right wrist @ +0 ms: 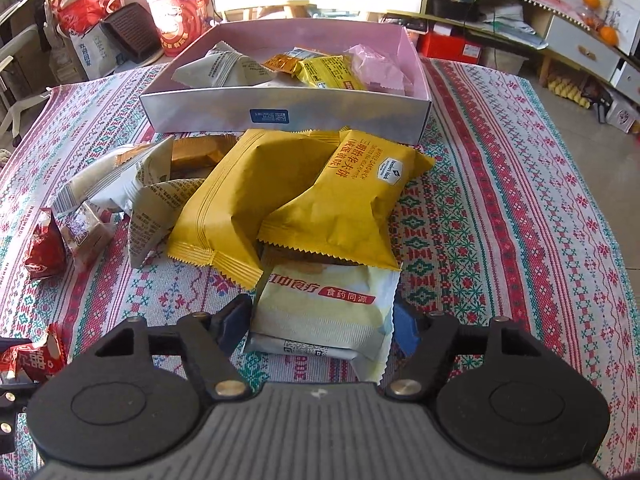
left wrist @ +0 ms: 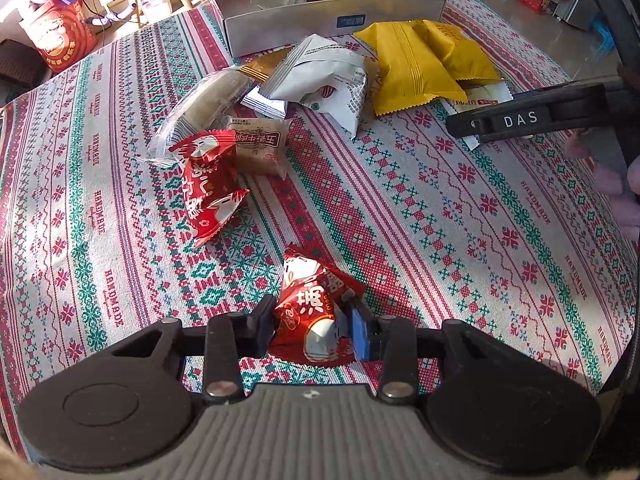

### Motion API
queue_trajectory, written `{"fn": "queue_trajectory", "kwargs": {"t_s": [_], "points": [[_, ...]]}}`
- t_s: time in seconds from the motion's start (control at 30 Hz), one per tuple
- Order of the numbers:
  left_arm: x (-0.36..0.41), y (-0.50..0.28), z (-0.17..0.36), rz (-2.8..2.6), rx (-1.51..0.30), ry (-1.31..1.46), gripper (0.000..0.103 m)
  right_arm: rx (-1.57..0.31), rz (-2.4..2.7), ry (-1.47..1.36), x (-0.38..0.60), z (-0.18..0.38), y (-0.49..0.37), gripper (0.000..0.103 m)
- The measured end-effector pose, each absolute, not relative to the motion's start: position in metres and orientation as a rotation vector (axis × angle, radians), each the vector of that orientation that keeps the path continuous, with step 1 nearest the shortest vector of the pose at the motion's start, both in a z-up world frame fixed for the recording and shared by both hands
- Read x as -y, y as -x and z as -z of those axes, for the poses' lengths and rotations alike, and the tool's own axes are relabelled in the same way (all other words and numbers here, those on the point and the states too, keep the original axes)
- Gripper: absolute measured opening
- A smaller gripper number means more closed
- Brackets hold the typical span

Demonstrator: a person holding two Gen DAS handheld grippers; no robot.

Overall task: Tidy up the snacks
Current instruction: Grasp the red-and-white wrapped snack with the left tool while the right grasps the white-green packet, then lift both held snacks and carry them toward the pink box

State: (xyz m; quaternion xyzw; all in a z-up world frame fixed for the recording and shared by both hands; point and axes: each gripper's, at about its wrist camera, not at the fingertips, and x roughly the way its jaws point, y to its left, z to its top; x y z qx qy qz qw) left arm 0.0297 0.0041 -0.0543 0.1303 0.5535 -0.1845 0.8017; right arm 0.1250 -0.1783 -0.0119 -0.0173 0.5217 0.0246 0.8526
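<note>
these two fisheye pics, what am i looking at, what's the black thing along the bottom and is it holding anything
The black thing is a hand-held gripper with two fingers; a person carries one in each hand. A camera sits on each gripper and looks forward along its fingers, so one picture comes from the left gripper and the other from the right gripper.

Both look down on a patterned tablecloth strewn with wrapped snacks: yellow packets, grey-white ones, a brown one and a second red one. Behind them stands an open box with a few snacks already inside.

The left fingers are pressed on a red packet. The right fingers sit either side of a pale packet that lies partly under a yellow one; they look to be touching its edges. In the left view, the right gripper shows at the right edge.
</note>
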Motion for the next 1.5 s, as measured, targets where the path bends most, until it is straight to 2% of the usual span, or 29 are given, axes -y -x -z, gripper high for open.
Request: {"fn": "queue_trajectory", "kwargs": {"t_s": [0.73, 1.5], "points": [[-0.016, -0.032, 0.036, 0.371, -1.140, -0.198, 0.041, -1.204, -0.230, -0.102, 0.167, -0.001, -0.111, 0.065], [-0.025, -0.054, -0.002, 0.370, -1.036, -0.085, 0.040, -1.109, -0.307, -0.144, 0.166, -0.046, -0.119, 0.065]]}}
